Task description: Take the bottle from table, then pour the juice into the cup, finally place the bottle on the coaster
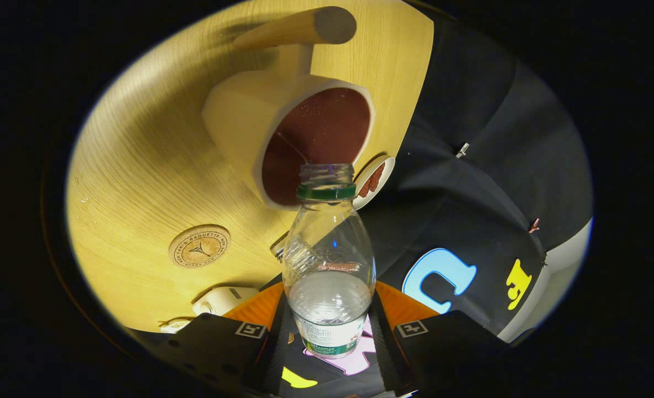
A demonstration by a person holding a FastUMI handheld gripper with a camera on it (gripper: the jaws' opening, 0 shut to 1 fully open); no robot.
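A pale wooden table [139, 166] spreads beyond the gripper, seen at a steep tilt. On it stands a big cream cup [282, 132] with a dark reddish-brown inside and a long wooden handle [299, 27] sticking out past its far side. The clear plastic bottle [329, 260] sits between the two fingers of the gripper [329, 326], both pressing on its lower, labelled part, so the jaws are closed around it. Its open neck, with a green ring, points at the cup's mouth and overlaps the rim; some clear liquid lies in the lower body. A round cork coaster [199, 246] rests on the table, apart from the cup and beside the bottle. A smaller round disc [373, 179] with brown marks peeks out just beside the cup's rim. A small white object [224, 298] lies at the table's near edge.
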